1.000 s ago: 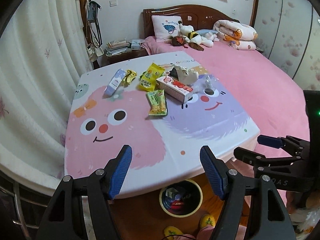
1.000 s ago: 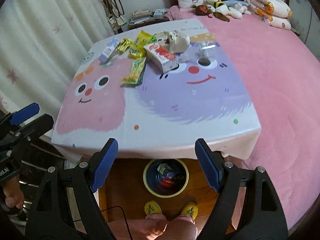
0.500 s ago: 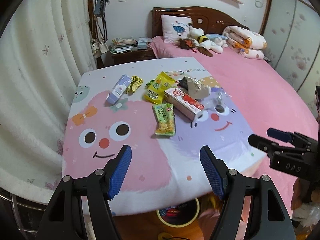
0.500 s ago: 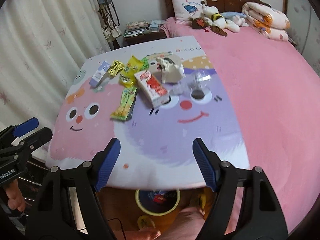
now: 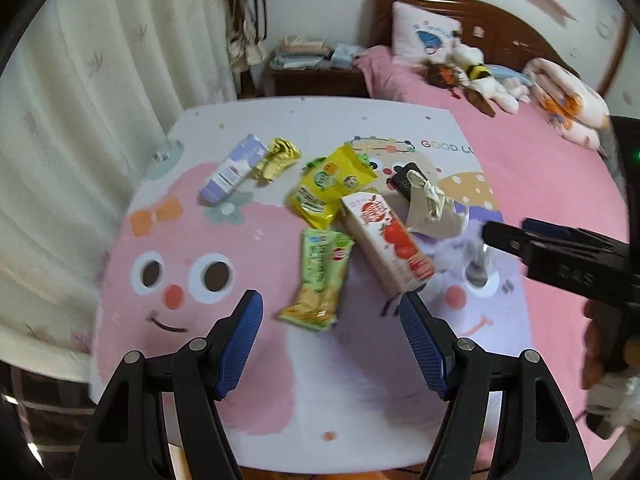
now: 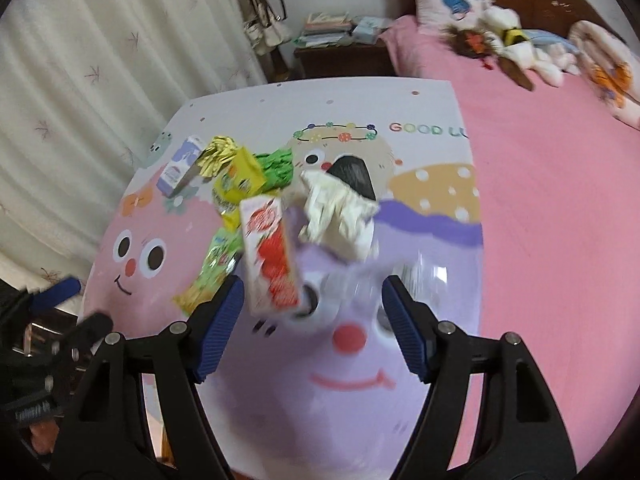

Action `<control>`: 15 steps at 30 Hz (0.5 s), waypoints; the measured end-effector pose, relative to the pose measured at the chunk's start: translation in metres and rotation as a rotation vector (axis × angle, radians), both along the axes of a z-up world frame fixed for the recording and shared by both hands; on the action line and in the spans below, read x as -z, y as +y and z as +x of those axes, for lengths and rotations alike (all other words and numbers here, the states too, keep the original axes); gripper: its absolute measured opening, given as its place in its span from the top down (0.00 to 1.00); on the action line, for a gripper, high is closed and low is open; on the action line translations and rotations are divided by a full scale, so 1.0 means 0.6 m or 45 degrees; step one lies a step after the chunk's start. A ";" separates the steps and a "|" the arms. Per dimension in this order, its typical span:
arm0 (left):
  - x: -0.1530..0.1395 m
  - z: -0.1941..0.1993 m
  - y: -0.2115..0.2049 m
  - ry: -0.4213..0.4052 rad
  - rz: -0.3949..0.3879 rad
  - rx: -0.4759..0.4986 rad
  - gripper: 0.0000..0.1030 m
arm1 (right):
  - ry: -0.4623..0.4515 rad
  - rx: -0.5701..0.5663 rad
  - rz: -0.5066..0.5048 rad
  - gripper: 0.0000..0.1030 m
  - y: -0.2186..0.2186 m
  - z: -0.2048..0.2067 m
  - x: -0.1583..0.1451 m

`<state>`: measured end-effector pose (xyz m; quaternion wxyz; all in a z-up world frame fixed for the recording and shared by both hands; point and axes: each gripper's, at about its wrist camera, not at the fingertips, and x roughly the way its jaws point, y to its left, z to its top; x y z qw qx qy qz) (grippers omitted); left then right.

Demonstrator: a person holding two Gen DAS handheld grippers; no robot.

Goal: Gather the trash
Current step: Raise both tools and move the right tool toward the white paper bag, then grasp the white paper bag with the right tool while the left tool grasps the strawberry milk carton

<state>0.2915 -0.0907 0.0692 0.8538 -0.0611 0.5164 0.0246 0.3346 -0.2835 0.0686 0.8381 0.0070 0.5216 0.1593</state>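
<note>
Both tools have come fwd over the counter (image 5: 352,408) in the last sec: earlier they hung back past the near edge w/ the bin on the floor in view below; now the bin is out of frame and the trash fills the middle of both views.

Left tool (image 5: 332,344) is spread wide, nothing in it, lined up w/ the green snack wrapper (image 5: 320,276) just beyond its tips. Right tool (image 6: 310,330) is also wide open and empty, w/ the red-and-white carton (image 6: 270,256) reaching down between its fingers (no contact that I can see; frame is blurred).

Rest of the trash sits mid-counter, untouched: yellow packet (image 5: 332,188), purple carton (image 5: 234,168) far left, gold foil wrapper (image 5: 276,158) beside it, crumpled paper (image 6: 340,212) right of the red carton.

So approach is about done, first grabs are next, I'd judge; nothing collected yet from this pile.
</note>
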 end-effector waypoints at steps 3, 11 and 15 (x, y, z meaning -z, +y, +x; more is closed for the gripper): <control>0.021 0.039 -0.017 0.057 -0.020 -0.072 0.30 | 0.071 -0.032 0.015 0.33 -0.002 0.073 0.036; 0.084 0.101 -0.042 0.191 -0.063 -0.182 0.30 | 0.264 -0.052 0.003 0.40 0.017 0.180 0.144; 0.112 0.126 -0.048 0.246 -0.112 -0.213 0.30 | 0.345 -0.084 0.006 0.69 0.016 0.186 0.178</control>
